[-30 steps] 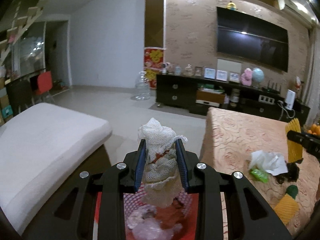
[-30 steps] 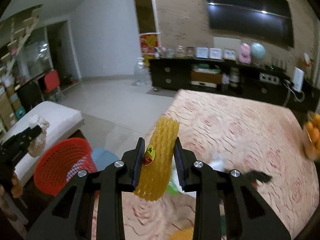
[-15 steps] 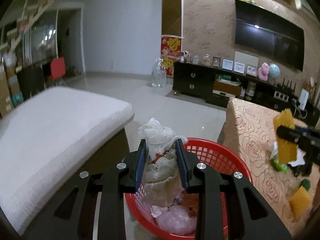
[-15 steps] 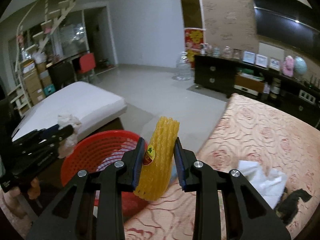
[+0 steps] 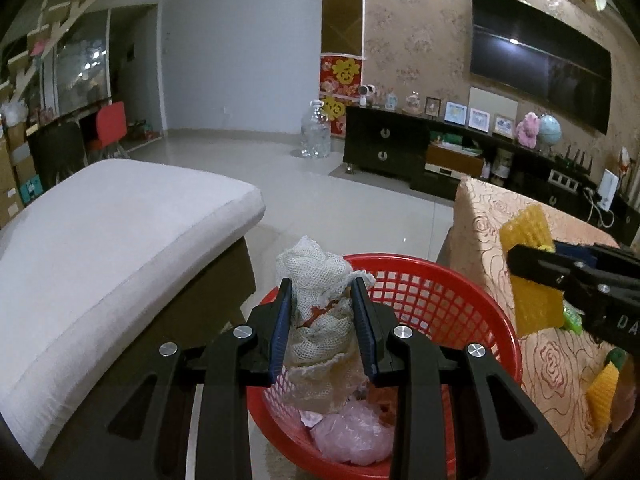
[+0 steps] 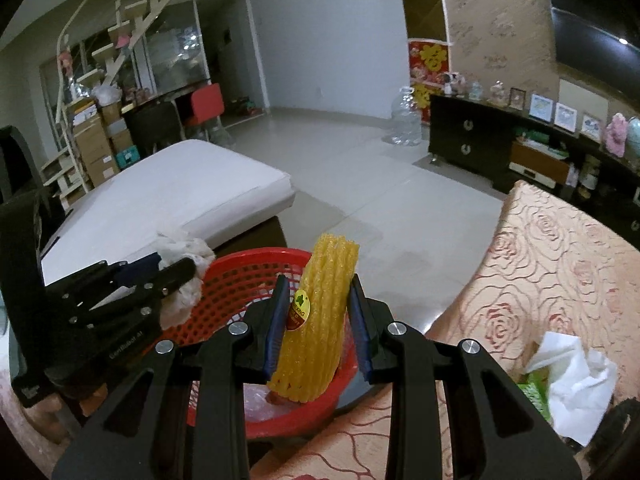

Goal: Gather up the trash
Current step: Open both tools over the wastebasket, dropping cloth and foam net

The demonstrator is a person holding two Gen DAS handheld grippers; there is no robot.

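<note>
My left gripper (image 5: 322, 292) is shut on a crumpled white mesh net (image 5: 318, 308) and holds it above the near rim of the red plastic basket (image 5: 460, 304). The basket holds pink plastic trash (image 5: 352, 436). My right gripper (image 6: 318, 292) is shut on a yellow foam fruit net (image 6: 320, 316) with a round sticker and holds it over the basket's right rim (image 6: 248, 280). The right gripper with its yellow net (image 5: 532, 272) also shows in the left wrist view. The left gripper with its white net (image 6: 180, 276) shows in the right wrist view.
A table with a rose-patterned cloth (image 6: 552, 264) lies to the right and carries a white tissue (image 6: 568, 380), a green wrapper (image 6: 530, 392) and another yellow net (image 5: 602, 396). A white cushioned bench (image 5: 100, 232) stands to the left of the basket. A dark TV cabinet (image 5: 440, 152) lines the far wall.
Both grippers have swung left from the table to over the red basket, each still holding its net. The basket has come fully into both views.
</note>
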